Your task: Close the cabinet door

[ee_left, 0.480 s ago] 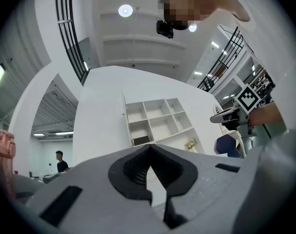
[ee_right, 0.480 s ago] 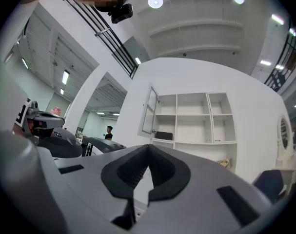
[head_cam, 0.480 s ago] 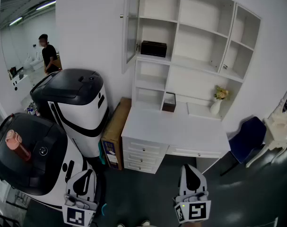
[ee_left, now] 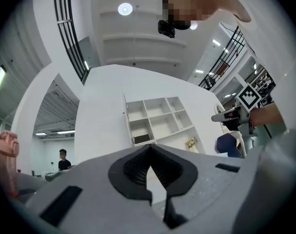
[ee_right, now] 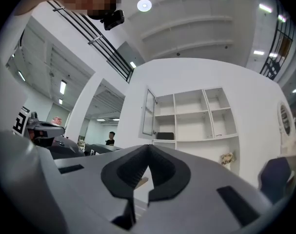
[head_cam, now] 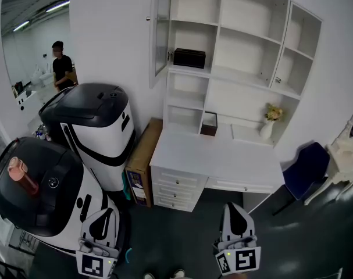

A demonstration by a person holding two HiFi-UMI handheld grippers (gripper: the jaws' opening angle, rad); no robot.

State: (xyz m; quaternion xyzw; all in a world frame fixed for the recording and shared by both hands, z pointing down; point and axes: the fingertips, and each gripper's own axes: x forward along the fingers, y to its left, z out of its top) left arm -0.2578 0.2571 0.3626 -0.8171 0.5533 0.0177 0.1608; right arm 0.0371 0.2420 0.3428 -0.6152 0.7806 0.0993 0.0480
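Note:
A white wall cabinet (head_cam: 234, 45) of open shelves stands above a white desk (head_cam: 217, 161). Its glass door (head_cam: 160, 31) hangs open at the upper left, swung out toward me. The same door (ee_right: 148, 112) shows in the right gripper view and the cabinet (ee_left: 155, 118) in the left gripper view. My left gripper (head_cam: 103, 225) sits low at the bottom left, far from the door, jaws shut and empty. My right gripper (head_cam: 235, 220) sits low at the bottom right, jaws shut and empty as well.
Two large black-and-white machines (head_cam: 97, 132) stand left of the desk, with a cardboard box (head_cam: 142, 161) leaning between them and the drawers. A black box (head_cam: 189, 58) rests on a shelf, a flower vase (head_cam: 268, 124) on the desk. A blue chair (head_cam: 304, 170) is at right. A person (head_cam: 61, 65) stands far left.

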